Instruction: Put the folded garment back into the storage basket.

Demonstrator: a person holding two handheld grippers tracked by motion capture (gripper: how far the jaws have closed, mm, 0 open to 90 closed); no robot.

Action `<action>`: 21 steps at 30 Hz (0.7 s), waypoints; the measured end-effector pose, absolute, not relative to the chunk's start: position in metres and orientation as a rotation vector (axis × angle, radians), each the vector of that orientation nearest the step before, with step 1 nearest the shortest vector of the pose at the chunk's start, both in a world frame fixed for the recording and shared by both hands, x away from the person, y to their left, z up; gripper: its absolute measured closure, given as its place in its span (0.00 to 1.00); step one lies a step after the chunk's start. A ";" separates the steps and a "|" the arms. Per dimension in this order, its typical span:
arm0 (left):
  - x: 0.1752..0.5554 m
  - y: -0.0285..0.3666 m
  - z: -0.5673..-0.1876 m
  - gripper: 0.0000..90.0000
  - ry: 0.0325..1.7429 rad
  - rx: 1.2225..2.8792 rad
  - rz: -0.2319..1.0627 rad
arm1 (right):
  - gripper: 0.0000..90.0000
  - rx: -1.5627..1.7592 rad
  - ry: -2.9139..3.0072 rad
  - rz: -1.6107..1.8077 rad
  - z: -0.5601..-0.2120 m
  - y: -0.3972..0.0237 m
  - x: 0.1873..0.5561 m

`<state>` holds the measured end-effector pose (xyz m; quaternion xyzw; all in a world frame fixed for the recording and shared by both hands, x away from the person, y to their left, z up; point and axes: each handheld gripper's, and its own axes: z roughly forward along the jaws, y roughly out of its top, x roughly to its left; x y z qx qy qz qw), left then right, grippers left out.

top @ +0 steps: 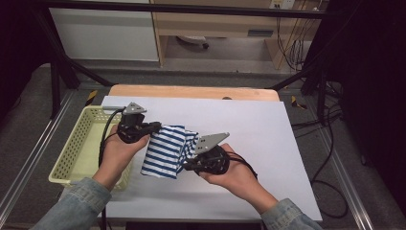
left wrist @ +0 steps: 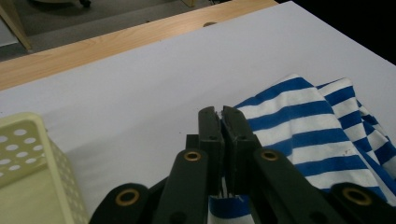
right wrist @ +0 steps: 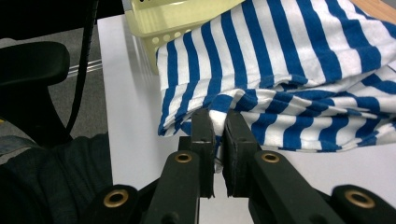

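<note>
- Blue-and-white striped cloth [top: 165,151] hangs just above the white counter [top: 268,143], beside the yellow basket [top: 79,143].
- Left gripper [top: 152,128] fingers pinch its edge.
- Right gripper [top: 187,165] fingers pinch its other side.

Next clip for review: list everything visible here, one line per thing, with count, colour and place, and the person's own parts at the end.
striped cloth: 1, blue and white, bunched at the table's near middle, held from both sides
basket: 1, pale yellow, perforated, at the table's left edge
white sheet: 1, white, covering most of the tabletop
table: 1, light wood, bare strip along the far edge
cabinet: 1, light wood, on the floor beyond the table
cables: several, black, on the floor at the right
left hand-held gripper: 1, black, shut on the cloth's left edge
right hand-held gripper: 1, black, shut on the cloth's right edge
sleeves: 2, blue denim, bottom of the high view
</note>
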<state>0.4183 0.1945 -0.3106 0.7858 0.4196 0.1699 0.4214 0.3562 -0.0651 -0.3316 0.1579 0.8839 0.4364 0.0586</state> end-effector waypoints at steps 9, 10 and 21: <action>0.418 0.208 -0.306 0.96 1.067 1.962 0.447 | 0.94 0.464 2.682 1.332 -0.328 -0.051 0.361; 0.418 0.210 -0.305 0.96 1.067 1.963 0.452 | 0.93 0.461 2.684 1.329 -0.327 -0.049 0.362; 0.421 0.228 -0.302 0.96 1.100 1.932 0.473 | 0.93 0.471 2.675 1.366 -0.325 -0.033 0.368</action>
